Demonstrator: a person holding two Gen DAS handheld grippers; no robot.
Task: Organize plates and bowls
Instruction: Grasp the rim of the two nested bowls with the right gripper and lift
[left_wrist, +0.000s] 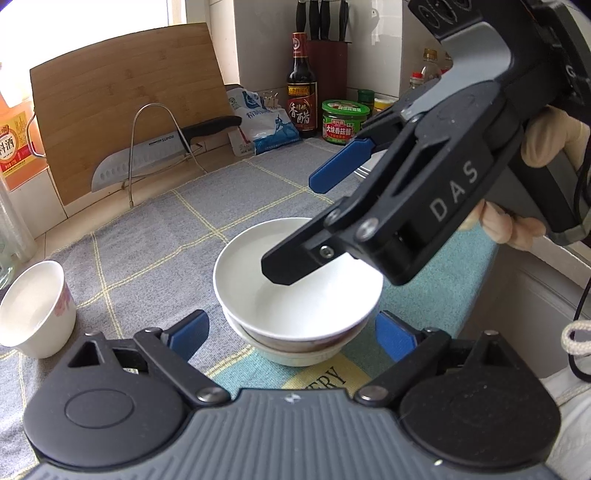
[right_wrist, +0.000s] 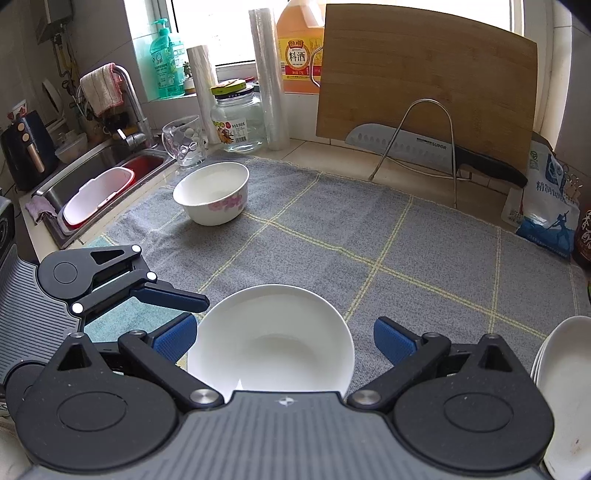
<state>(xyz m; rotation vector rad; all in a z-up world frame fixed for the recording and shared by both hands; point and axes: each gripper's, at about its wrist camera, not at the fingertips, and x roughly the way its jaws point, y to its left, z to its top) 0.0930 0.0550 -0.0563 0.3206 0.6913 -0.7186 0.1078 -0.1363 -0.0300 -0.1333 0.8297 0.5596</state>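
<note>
- Left wrist view: the white bowl (left_wrist: 299, 280) sits nested on another bowl, already stacked on the checked cloth (left_wrist: 155, 236). The left gripper (left_wrist: 291, 332) stands wide on either side of the stack, pads clear. The right gripper (left_wrist: 295, 229) hangs spread above, one finger over the bowl's hollow, gripping nothing. A flowered bowl (left_wrist: 33, 310) waits alone at the left.
- Right wrist view: the flowered bowl (right_wrist: 212, 194) stands well apart near the sink (right_wrist: 99, 162). At the right edge lies what seems a stack of plates (right_wrist: 565, 387), mostly cut off. The flowered bowl likely remains to be stacked.
</note>
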